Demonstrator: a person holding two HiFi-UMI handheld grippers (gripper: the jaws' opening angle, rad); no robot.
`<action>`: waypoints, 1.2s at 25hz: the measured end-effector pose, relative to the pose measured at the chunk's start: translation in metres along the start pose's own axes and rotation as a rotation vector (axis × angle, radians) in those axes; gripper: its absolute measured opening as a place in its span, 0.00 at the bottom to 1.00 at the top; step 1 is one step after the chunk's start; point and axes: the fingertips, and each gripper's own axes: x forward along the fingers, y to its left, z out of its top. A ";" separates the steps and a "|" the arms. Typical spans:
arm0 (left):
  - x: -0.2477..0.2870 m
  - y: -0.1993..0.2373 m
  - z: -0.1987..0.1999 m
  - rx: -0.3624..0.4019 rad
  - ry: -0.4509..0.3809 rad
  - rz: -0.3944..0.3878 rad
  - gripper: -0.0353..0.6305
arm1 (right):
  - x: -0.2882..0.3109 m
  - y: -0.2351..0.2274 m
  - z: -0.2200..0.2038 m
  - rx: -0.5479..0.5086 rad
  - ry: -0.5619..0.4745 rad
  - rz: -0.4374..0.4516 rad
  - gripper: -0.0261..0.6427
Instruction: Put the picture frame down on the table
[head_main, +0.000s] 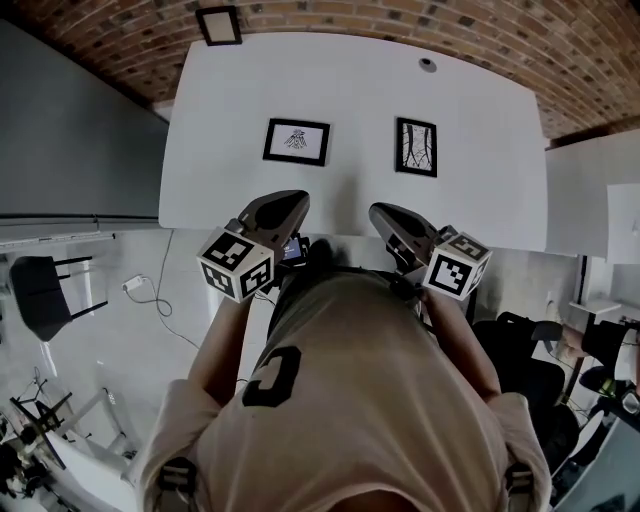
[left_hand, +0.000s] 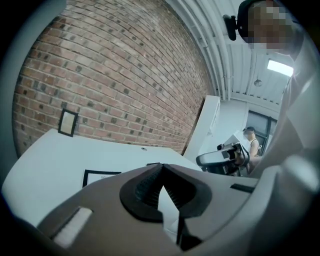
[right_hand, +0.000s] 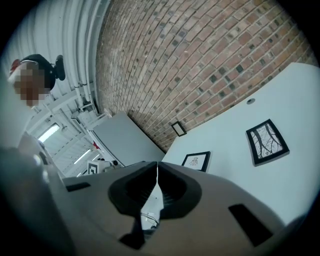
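Observation:
Two black picture frames lie flat on the white table (head_main: 480, 170): one with a small drawing (head_main: 296, 141) to the left, one with a branch pattern (head_main: 416, 146) to the right. Both grippers hover at the table's near edge, short of the frames and touching neither. My left gripper (head_main: 293, 203) is shut with nothing between its jaws, and in its own view the tips (left_hand: 161, 165) meet in front of the left frame (left_hand: 101, 176). My right gripper (head_main: 383, 212) is also shut and empty; past its tips (right_hand: 157, 164) lie both frames (right_hand: 196, 161) (right_hand: 267, 141).
A third small frame (head_main: 218, 25) stands by the brick wall beyond the table's far edge. A cable grommet (head_main: 427, 65) sits in the far right of the tabletop. A grey cabinet (head_main: 70, 130) and a chair (head_main: 40, 290) are at the left, an office chair (head_main: 525, 365) at the right.

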 end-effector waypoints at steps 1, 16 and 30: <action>0.000 -0.001 0.004 0.009 -0.006 0.005 0.06 | -0.003 0.000 0.002 -0.008 -0.006 0.003 0.05; 0.015 -0.059 0.004 0.080 0.004 0.009 0.06 | -0.050 -0.008 0.009 -0.012 -0.076 0.049 0.05; 0.018 -0.086 -0.001 0.107 0.030 0.000 0.06 | -0.076 -0.012 -0.012 0.056 -0.084 0.048 0.05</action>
